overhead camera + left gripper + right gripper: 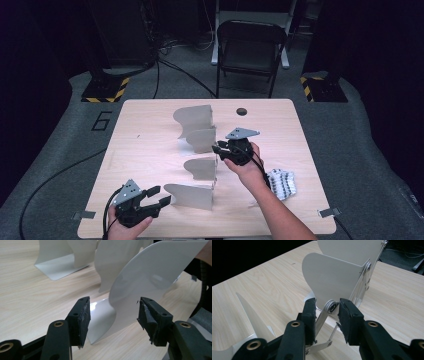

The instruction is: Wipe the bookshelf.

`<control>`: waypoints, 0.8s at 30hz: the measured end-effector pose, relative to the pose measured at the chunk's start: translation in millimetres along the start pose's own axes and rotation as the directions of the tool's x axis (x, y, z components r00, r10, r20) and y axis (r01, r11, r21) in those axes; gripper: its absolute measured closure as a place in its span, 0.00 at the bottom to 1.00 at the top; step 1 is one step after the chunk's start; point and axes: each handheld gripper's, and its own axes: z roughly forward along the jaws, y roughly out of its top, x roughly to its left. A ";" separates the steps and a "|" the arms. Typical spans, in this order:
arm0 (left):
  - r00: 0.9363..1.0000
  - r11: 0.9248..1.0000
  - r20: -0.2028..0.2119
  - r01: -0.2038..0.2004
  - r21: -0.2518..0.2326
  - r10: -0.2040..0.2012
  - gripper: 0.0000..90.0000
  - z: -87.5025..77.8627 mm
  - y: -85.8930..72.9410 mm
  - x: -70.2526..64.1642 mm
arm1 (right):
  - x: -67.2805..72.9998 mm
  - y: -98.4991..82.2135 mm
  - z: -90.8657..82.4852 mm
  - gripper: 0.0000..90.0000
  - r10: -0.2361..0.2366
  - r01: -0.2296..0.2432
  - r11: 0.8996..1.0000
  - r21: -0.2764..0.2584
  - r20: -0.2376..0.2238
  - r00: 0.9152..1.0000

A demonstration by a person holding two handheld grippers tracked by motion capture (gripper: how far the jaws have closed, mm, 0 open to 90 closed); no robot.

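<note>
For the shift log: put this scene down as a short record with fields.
surface: light wooden table
work piece: folding rack of four curved grey metal plates standing upright in a row, joined by thin metal link bars
left gripper: open, jaws either side of the nearest plate's edge, pads not pressing
right gripper: jaws at a round link-bar joint; contact not certain
other: small white ribbed object on the table by the right forearm; dark round hole near the far edge
</note>
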 end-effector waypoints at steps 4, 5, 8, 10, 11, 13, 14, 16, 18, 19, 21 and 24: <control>1.000 1.000 0.006 -0.005 -0.002 0.005 0.47 4.9 5.6 -3.9 | 0.5 -2.1 -1.2 0.74 -0.001 0.001 1.000 0.001 0.006 1.000; 1.000 1.000 0.008 -0.006 -0.002 0.006 0.47 5.7 6.4 -4.1 | 0.9 -2.8 -1.5 0.74 -0.004 0.004 1.000 -0.002 0.010 1.000; 1.000 1.000 0.003 0.006 -0.019 -0.006 0.46 8.9 8.5 -6.0 | 1.4 -5.9 -2.1 0.74 0.000 0.000 1.000 0.001 0.000 1.000; 1.000 1.000 0.005 -0.007 -0.017 0.007 0.48 10.6 9.7 -6.7 | 1.9 -9.0 -2.9 0.74 -0.005 0.005 1.000 0.005 -0.003 1.000; 1.000 1.000 0.003 -0.011 -0.014 0.011 0.49 11.4 10.0 -6.9 | 2.6 -10.2 -3.6 0.74 0.005 -0.005 1.000 0.009 -0.001 1.000; 1.000 1.000 0.001 -0.013 -0.014 0.013 0.53 12.7 10.0 -6.7 | 3.4 -12.5 -4.0 0.74 0.007 -0.007 1.000 0.008 -0.005 1.000; 1.000 1.000 0.002 -0.019 -0.014 0.019 0.54 13.4 10.3 -6.3 | 3.0 -13.3 -3.9 0.74 -0.004 0.004 1.000 0.009 -0.010 1.000; 1.000 1.000 0.006 -0.013 -0.011 0.013 0.56 13.6 10.5 -6.8 | 4.4 -14.6 -4.2 0.76 0.005 -0.005 1.000 0.011 -0.009 1.000; 1.000 1.000 0.016 -0.008 -0.016 0.008 0.56 13.7 11.2 -7.2 | 6.7 -18.6 -4.0 0.76 -0.014 0.015 1.000 0.023 -0.010 1.000; 1.000 1.000 0.015 -0.011 -0.014 0.011 0.56 13.3 11.2 -6.9 | 7.2 -19.9 -4.7 0.75 -0.019 0.019 1.000 0.011 -0.003 1.000; 1.000 1.000 0.014 -0.007 -0.019 0.008 0.56 12.9 10.8 -7.0 | 6.4 -21.2 -6.3 0.74 -0.006 0.006 1.000 0.004 -0.007 1.000; 1.000 1.000 0.012 -0.007 -0.016 0.007 0.59 12.9 11.3 -6.6 | 2.6 -22.9 -6.2 0.72 0.008 -0.008 1.000 -0.010 -0.028 1.000</control>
